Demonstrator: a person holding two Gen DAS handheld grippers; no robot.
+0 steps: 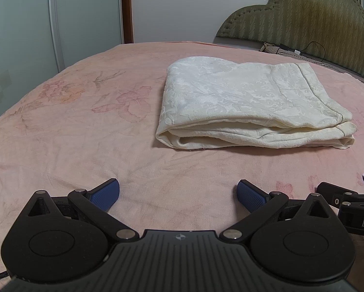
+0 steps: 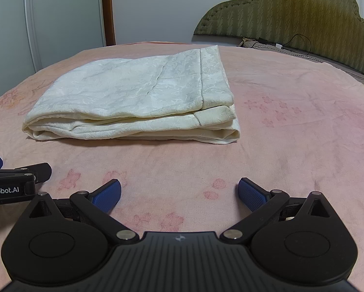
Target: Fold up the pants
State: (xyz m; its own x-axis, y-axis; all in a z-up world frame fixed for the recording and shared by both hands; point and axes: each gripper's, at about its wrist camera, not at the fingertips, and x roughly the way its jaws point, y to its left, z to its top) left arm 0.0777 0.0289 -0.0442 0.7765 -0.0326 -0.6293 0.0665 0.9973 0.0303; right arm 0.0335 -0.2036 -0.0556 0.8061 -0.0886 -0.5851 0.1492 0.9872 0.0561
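Observation:
Cream-white patterned pants point(image 1: 250, 104) lie folded in a flat stack on the pink bed sheet point(image 1: 84, 126). In the right wrist view the pants point(image 2: 138, 97) sit ahead and to the left, waistband edge on the right. My left gripper point(image 1: 178, 196) is open and empty, low over the sheet, well short of the pants. My right gripper point(image 2: 179, 196) is open and empty too, also short of the pants. The right gripper's side shows at the edge of the left wrist view point(image 1: 347, 197), and the left gripper's at the edge of the right wrist view point(image 2: 18, 175).
An olive padded headboard point(image 1: 303, 17) stands at the far right with a black cable point(image 1: 313, 48) and small items along it. White wardrobe doors point(image 1: 60, 17) and a brown door frame point(image 1: 127, 9) stand beyond the bed's far left edge.

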